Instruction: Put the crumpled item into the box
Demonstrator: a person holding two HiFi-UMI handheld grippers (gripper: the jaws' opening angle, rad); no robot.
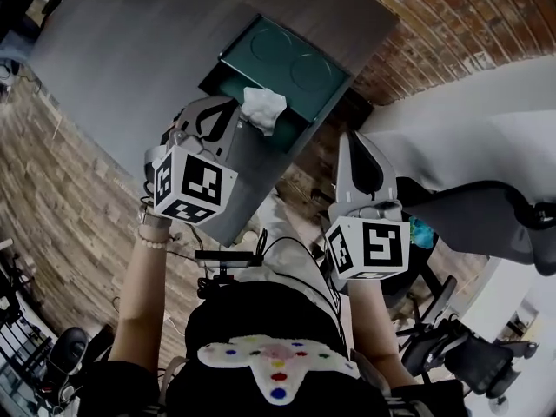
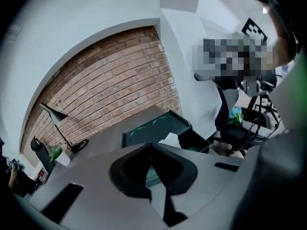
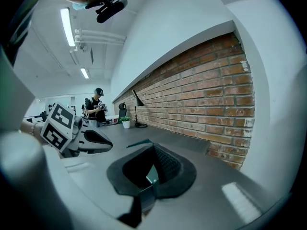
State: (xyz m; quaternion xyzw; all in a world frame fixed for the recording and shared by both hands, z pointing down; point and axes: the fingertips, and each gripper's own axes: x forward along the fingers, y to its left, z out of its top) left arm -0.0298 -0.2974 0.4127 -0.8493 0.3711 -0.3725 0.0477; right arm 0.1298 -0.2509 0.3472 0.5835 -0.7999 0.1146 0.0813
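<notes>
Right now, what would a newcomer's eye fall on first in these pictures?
The white crumpled item stands out, lying at the open edge of the dark green box on the grey table. Just left of it is the left claw, shut and empty; the right claw, also shut, is lower and to the right.

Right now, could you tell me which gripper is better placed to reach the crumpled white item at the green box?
Left. The left gripper is right beside the crumpled item at the box; the right gripper hangs farther off, beyond the table's edge.
</notes>
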